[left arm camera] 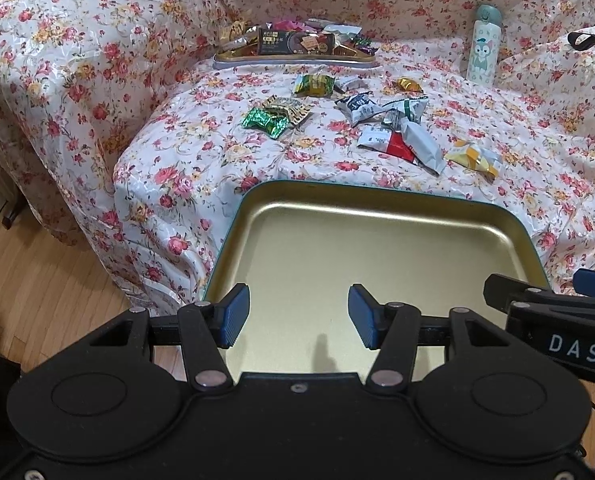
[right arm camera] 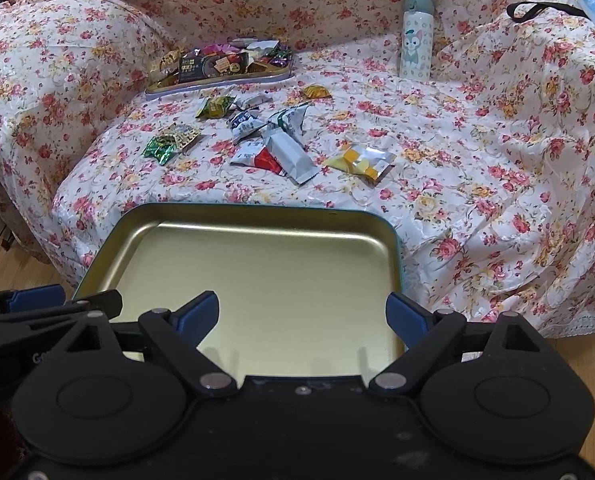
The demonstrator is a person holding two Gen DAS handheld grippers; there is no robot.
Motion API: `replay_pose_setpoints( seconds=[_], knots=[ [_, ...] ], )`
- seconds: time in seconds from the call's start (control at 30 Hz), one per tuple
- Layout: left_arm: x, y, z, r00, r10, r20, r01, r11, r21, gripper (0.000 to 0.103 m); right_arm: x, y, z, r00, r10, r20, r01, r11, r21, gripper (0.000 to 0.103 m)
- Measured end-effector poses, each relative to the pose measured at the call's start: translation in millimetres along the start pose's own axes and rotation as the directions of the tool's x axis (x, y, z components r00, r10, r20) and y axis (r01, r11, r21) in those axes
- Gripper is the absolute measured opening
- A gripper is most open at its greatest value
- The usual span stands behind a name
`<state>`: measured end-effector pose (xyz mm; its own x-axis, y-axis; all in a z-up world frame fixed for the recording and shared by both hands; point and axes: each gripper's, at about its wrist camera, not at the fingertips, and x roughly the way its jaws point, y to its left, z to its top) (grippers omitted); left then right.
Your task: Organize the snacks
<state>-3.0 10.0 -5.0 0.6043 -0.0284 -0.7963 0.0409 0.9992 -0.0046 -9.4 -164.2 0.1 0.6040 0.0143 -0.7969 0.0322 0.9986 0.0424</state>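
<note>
1. two tins on flowered cloth (left arm camera: 177,152): near gold tin (left arm camera: 377,256) bare inside, far tin (left arm camera: 293,61) heaped with wrapped snacks (left arm camera: 297,42).
2. loose snack packets (left arm camera: 393,128) scattered between both tins, outside either.
3. cartoon bottle (left arm camera: 482,44) upright beside far tin, apart.
4. left gripper (left arm camera: 299,316) parted over near tin, holding nothing.
5. right gripper (right arm camera: 303,316) spread wide, gripping nothing.

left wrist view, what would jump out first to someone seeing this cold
The empty gold tin tray fills the near foreground, just beyond the open left gripper. Past it, loose snack packets lie scattered on the rose-print cloth, and a second tin heaped with snacks sits at the back. A white cartoon-print bottle stands upright at the far right.
</note>
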Motion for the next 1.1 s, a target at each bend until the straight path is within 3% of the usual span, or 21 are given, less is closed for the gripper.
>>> replay_pose_setpoints(
  seconds=[0.27,0.67,0.9,1.1],
  knots=[
    [10.1,0.4,-1.6,0.999,-0.009,-0.043,0.009,1.0,-0.01,0.06,9.9,0.3,-0.2,0.999,-0.005,-0.036,0.005,1.0,-0.004,0.087],
    [25.0,-1.9,3.8,0.994,-0.004,-0.105,0.003,1.0,-0.003,0.06,28.9,-8.8,4.9,0.993,0.056,-0.108,-0.051,0.998,0.046,0.078],
    [30.1,1.9,19.2,0.996,-0.027,-0.086,0.025,0.999,-0.024,0.06,34.7,-12.2,16.8,0.991,0.103,-0.083,-0.097,0.993,0.071,0.073],
    [38.7,9.9,38.2,0.998,-0.058,-0.038,0.055,0.997,-0.055,0.06,40.8,-15.3,36.1,0.995,0.094,-0.014,-0.093,0.994,0.065,0.073]
  ],
)
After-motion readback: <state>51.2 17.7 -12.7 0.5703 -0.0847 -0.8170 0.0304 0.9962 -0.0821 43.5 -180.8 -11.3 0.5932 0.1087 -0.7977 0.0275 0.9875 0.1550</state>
